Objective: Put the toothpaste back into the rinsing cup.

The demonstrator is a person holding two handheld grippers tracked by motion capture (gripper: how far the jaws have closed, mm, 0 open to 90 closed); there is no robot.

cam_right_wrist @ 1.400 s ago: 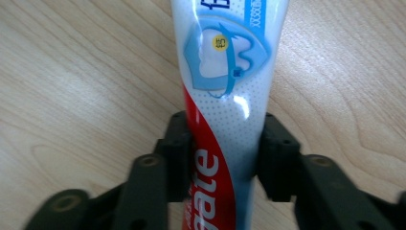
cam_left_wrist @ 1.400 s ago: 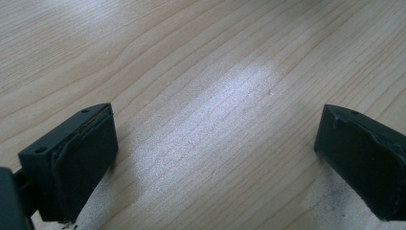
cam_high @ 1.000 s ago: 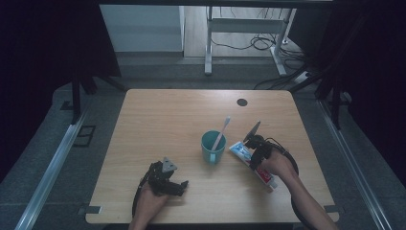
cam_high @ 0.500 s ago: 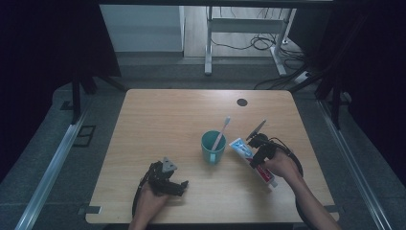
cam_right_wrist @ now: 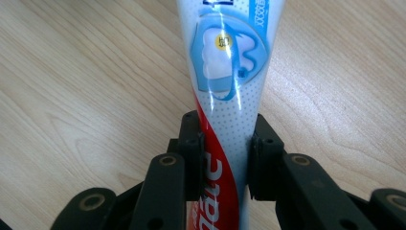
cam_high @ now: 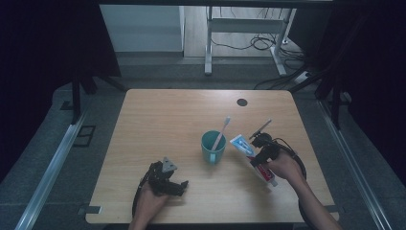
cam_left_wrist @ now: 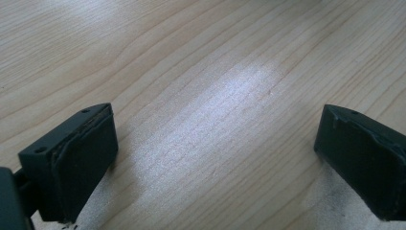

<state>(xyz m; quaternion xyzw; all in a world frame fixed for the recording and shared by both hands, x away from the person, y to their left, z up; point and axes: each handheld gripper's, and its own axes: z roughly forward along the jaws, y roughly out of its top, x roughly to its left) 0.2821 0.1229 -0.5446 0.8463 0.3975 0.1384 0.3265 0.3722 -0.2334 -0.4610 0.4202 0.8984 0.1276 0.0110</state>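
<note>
Right tool point(cam_right_wrist: 224, 158): clamped on toothpaste tube point(cam_right_wrist: 229, 72) above tabletop point(cam_high: 167, 124) | Left tool point(cam_left_wrist: 210, 158): jaws wide apart, holding nothing | Teal cup point(cam_high: 213, 147): holds toothbrush point(cam_high: 221, 132)

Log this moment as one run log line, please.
right gripper: shut on toothpaste tube, lifted | left gripper: open, nothing held, on table | teal cup: upright, toothbrush inside

Right gripper point(cam_high: 262, 152) clamped, raised; left gripper point(cam_high: 173, 184) wide apart, low.
</note>
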